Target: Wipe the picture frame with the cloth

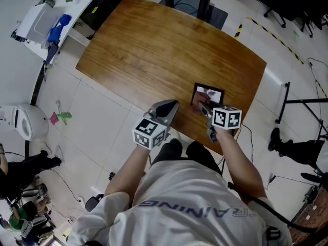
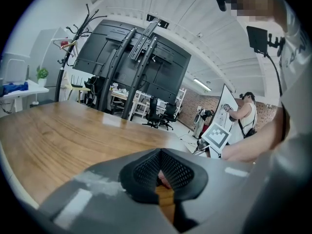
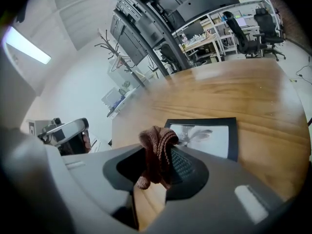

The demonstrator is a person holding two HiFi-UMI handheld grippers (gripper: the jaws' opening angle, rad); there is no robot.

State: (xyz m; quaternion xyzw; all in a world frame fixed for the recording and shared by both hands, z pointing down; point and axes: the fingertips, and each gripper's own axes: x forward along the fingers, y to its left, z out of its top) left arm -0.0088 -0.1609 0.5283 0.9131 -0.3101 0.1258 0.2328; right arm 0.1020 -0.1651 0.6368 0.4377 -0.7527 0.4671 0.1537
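Right gripper [image 3: 160,152] pinching brown ribbed cloth [image 3: 155,162] near picture frame [image 3: 233,141], left gripper [image 2: 161,156] pressed together empty, shirt [image 1: 195,209] print, head view only, inverted "AINING"

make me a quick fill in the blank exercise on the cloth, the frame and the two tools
1. Of the left tool and the right tool, the cloth is pinched in the ___ one.
2. The cloth is ___ in colour.
3. The picture frame lies flat on the ___ table.
4. The picture frame's border is ___.

Missing words: right; brown; wooden; black
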